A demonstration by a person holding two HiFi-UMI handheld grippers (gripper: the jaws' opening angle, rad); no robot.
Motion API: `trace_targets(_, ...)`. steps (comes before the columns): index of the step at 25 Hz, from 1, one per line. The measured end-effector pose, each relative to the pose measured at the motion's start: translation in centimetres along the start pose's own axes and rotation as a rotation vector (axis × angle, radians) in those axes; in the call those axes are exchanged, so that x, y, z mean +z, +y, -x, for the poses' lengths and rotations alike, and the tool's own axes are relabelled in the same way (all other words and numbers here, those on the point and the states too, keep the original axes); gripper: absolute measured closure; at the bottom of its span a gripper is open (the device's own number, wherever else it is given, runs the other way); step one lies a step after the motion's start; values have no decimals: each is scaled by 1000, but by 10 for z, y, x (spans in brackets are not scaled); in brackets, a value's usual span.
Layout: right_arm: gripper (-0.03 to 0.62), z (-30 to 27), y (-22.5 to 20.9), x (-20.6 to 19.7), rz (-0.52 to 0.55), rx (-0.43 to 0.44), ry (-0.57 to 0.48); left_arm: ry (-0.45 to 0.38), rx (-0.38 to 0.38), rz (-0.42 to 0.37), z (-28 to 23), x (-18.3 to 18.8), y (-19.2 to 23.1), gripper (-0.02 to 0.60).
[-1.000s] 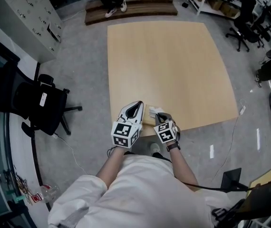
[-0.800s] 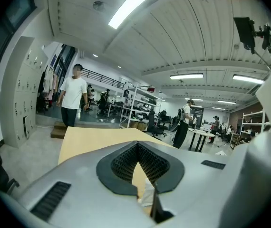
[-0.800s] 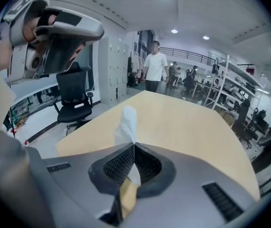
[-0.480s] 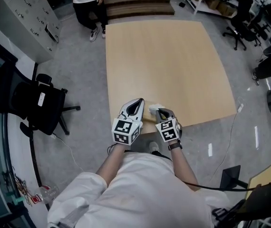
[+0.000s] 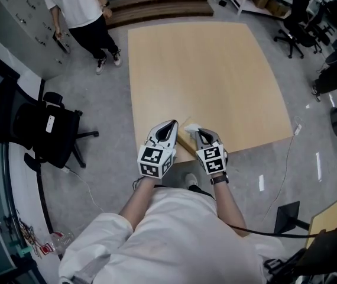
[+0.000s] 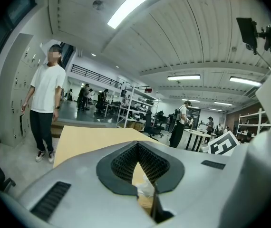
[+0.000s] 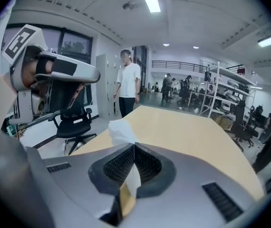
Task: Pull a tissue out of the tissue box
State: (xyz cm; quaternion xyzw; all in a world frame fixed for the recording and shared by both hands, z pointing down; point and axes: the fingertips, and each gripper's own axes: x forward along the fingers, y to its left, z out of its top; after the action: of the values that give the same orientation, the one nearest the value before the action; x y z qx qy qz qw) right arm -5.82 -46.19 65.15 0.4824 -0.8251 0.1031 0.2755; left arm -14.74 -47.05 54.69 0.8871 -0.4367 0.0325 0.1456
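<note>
We are gripping the white crumpled paper tissue (image 7: 121, 129) in the right gripper (image 5: 199, 134), jaws clamping it above the tan cardboard tissue box (image 5: 184, 142) at the pale wooden table's (image 5: 216, 70) near edge. The left gripper (image 5: 169, 126), jaws together on nothing, is hovering beside the box. The pull looks just underway; next calls for drawing the tissue steadily upward, probably while bracing the box.

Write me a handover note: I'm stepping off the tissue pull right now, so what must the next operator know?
Right gripper: shut on the white paper tissue, which bunches above the jaw tips.
Left gripper: jaws together, nothing clamped. It sits just left of the tan tissue box; contact unclear.
Box: at the near edge of the light wooden table, between both grippers.
Done: tissue gripped.
Left: the tissue seems to run down to the box, so probably raise the right gripper until it comes free.
</note>
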Motion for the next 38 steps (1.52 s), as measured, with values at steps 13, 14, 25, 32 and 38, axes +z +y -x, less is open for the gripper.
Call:
trace_targets(13,591,10,-4,20,-31,-3,-58,-14,7,6,7,3,-3,592)
trace_targets(14,591,13,-4,23,-38,-3,-64,-15,10,7,8,4,-2,592)
trace_targets(25,591,10,0,39,-28,10,-104,-18,25,33,13,-2,3,592)
trace_targets(32,591,21,0,53,-14,9,-138,-18,29,42,15,-2,1,592)
trace_targets(38,591,7,2,22,-58,30,-66,-21,31,42,15,-1,0,592)
